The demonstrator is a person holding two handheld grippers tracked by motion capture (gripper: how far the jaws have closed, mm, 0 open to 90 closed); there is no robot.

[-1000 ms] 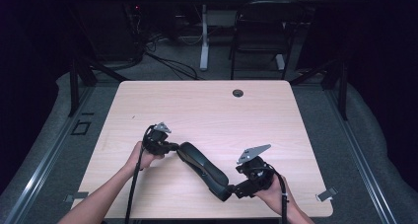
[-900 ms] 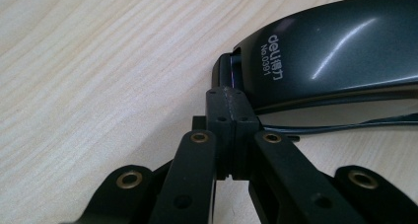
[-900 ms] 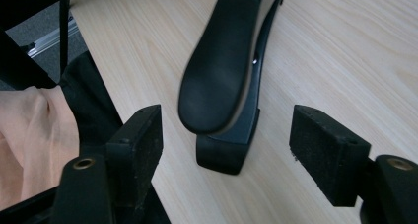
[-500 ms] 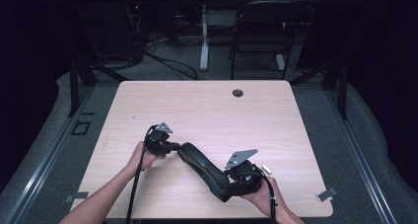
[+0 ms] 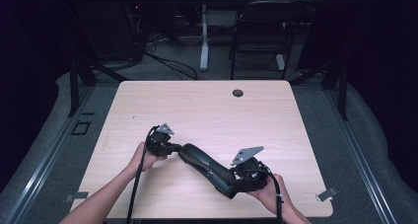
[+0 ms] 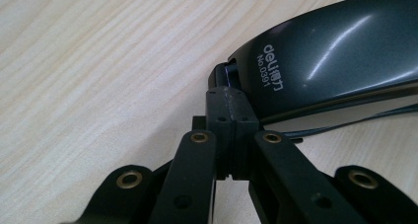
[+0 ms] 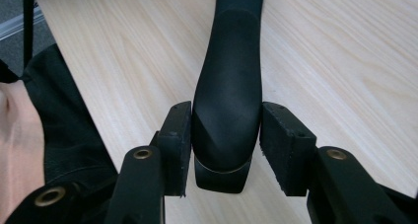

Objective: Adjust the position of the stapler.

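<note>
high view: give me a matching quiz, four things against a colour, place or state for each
Things:
1 stapler
2 table
3 round hole
4 left gripper

Matches:
a pale wood
b jaws shut
c near the table's far edge
d black and long, lying slantwise

Pairs: 1-d, 2-a, 3-c, 4-b

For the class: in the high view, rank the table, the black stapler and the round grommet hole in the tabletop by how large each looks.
1. Table, largest by far.
2. Stapler, lying between the two grippers.
3. Grommet hole, smallest; it sits farther from the camera, but the gap is too great to change the order.
</note>
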